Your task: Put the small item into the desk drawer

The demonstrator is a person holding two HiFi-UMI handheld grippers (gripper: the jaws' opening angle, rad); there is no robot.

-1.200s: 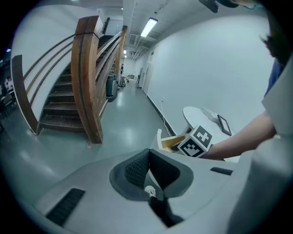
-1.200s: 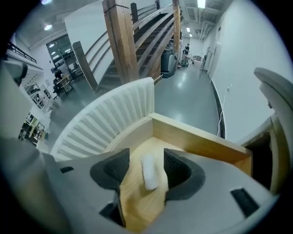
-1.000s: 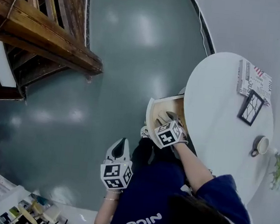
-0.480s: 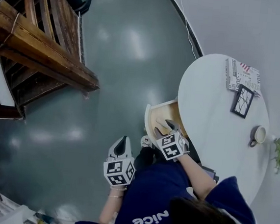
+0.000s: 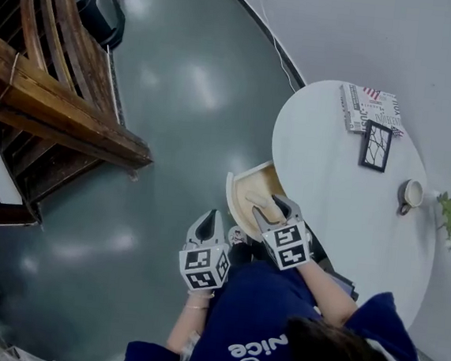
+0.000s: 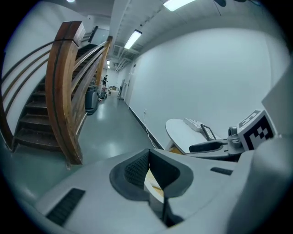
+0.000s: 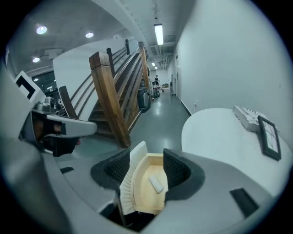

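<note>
Looking down from the head view: drawer (image 5: 231, 190) stands open at the round table (image 5: 344, 187) edge, with the right gripper (image 5: 273, 208) above it and the left gripper (image 5: 207, 215) beside it, over the floor.

Left gripper view: jaws clenched tip to tip (drawer edge shows past them).

Right gripper view: jaws released and spread. The small item (image 7: 156, 183) lies flat on the drawer bottom, seen between them.

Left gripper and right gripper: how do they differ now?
The left gripper has fingers together and empty; the right gripper has fingers apart. The left gripper is beside the open drawer; the right gripper is above it, over the small item inside. Both carry marker cubes.
</note>
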